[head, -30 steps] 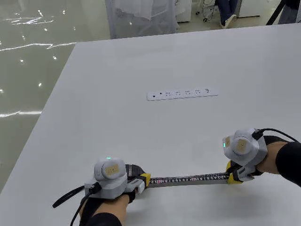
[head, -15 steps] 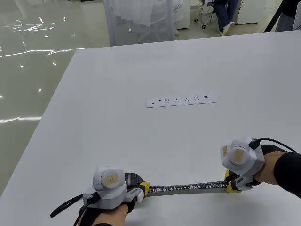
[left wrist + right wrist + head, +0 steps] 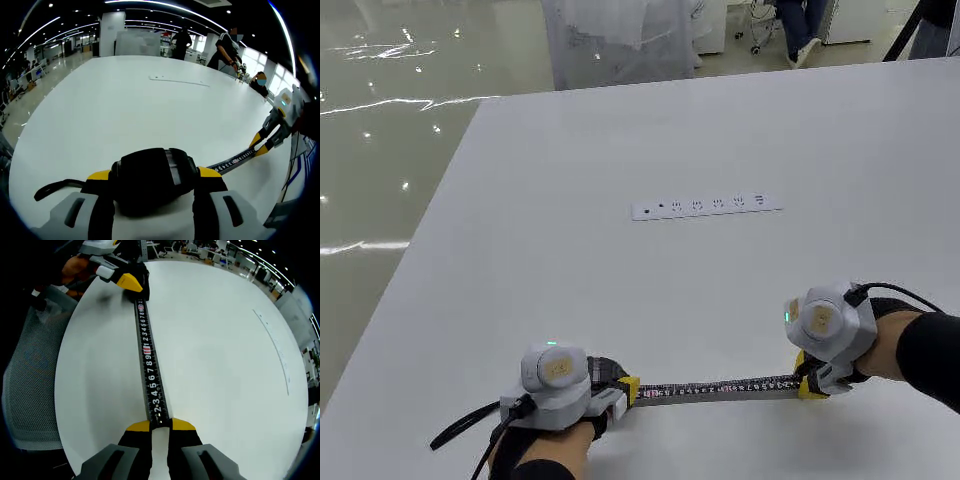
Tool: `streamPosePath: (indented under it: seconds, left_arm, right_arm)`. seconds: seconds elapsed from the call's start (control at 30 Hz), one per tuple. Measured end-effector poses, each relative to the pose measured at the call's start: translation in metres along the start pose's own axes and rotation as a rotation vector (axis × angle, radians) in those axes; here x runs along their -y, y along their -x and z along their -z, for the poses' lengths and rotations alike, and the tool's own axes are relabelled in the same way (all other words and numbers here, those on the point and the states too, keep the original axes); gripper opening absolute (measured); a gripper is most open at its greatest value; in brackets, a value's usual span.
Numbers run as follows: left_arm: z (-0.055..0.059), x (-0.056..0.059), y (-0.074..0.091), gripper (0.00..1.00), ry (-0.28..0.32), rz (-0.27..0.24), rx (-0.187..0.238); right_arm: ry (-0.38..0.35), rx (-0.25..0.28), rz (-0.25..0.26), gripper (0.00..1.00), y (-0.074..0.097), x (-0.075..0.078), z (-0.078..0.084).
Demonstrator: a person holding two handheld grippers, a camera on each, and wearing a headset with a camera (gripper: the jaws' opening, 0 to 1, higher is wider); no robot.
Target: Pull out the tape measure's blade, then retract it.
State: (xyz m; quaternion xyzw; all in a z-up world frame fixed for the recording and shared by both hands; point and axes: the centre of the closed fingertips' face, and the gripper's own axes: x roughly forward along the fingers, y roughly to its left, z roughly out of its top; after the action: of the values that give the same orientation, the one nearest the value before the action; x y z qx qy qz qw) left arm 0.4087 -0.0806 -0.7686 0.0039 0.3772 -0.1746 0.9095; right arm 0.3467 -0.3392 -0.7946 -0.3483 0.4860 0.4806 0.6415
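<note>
Head view shows the left gripper [image 3: 623, 390] closed around the black tape measure case [image 3: 604, 371] near the front of the white bench [image 3: 620, 280]. The right gripper [image 3: 808, 386] is pinched shut on the tip of the blade [image 3: 720, 387], which lies drawn out between them, well apart from the power strip [image 3: 707, 206]

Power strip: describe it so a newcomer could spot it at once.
Start at the big white table. Near its middle, beyond the dark tape blade stretched along the near edge, lies a slim white power strip. Unlike the blade, it is white with a row of sockets, and nothing touches it.
</note>
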Motion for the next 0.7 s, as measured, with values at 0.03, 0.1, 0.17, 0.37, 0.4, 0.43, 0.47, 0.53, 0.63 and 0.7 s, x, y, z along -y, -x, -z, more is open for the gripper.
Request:
streamPosePath:
  seconds: [0.03, 0.1, 0.17, 0.37, 0.4, 0.43, 0.47, 0.53, 0.63, 0.7]
  left_arm:
    - [0.0002, 0.0000, 0.0002, 0.59, 0.000, 0.000, 0.000]
    - [0.0002, 0.0003, 0.0004, 0.59, -0.001, -0.001, 0.000]
    - [0.0001, 0.0006, 0.0003, 0.59, -0.001, 0.000, 0.000]
    - [0.0003, 0.0006, -0.0001, 0.59, 0.000, -0.002, -0.003]
    - [0.0002, 0.0006, -0.0004, 0.59, 0.000, -0.002, -0.003]
    - [0.0003, 0.0006, -0.0005, 0.59, 0.001, -0.003, -0.004]
    - [0.0002, 0.0008, -0.0006, 0.59, 0.001, -0.003, -0.004]
    - [0.0001, 0.0011, -0.0006, 0.59, -0.001, -0.003, -0.005]
    - [0.0001, 0.0012, -0.0006, 0.59, -0.002, -0.003, -0.005]
    - [0.0001, 0.0013, -0.0006, 0.59, -0.001, -0.003, -0.005]
  right_arm:
    - [0.000, 0.000, 0.000, 0.05, 0.0000, -0.0001, -0.0002]
    - [0.001, -0.001, -0.001, 0.05, -0.0003, 0.0000, -0.0002]
    - [0.001, -0.006, -0.002, 0.05, -0.0006, -0.0002, -0.0005]
    - [-0.002, -0.010, -0.004, 0.05, -0.0015, 0.0000, -0.0011]
    - [-0.001, -0.010, -0.004, 0.05, -0.0015, 0.0000, -0.0012]
    - [-0.003, -0.010, -0.004, 0.05, -0.0016, 0.0001, -0.0012]
    - [-0.002, -0.009, -0.005, 0.05, -0.0018, 0.0001, -0.0014]
    - [0.001, -0.009, -0.007, 0.05, -0.0020, -0.0002, -0.0018]
    - [0.013, -0.013, -0.008, 0.06, -0.0024, -0.0002, -0.0025]
    - [0.020, -0.014, -0.009, 0.05, -0.0025, -0.0002, -0.0030]
